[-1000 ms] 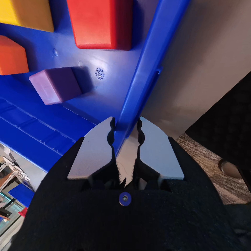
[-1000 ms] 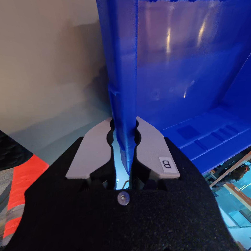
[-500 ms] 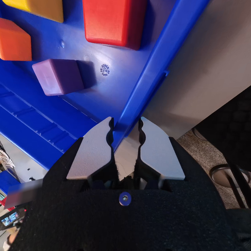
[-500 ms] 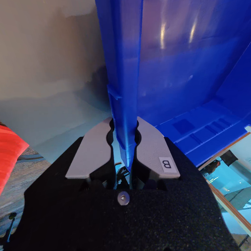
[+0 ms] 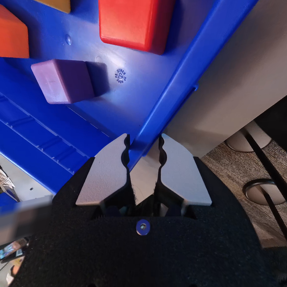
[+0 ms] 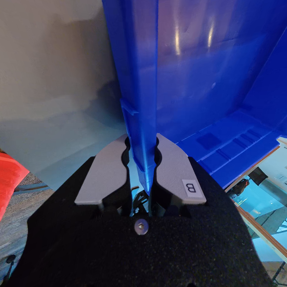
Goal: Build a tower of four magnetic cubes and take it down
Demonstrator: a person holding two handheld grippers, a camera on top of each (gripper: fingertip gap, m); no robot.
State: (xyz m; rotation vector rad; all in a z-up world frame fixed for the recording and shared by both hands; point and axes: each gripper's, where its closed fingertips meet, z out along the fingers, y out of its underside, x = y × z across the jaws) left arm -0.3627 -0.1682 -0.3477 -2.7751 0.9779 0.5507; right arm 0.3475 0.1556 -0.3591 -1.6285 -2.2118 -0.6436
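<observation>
Two grippers: both on blue bin's rim
left gripper: clamps rim
right gripper: clenched on rim
cubes: purple cube, red cube inside

a pale grey table carries a blue plastic bin, whose rim runs along the tabletop in both views. on the bin's floor sit a purple cube, a red cube and an orange cube. beyond the table edge lies speckled carpet.
</observation>
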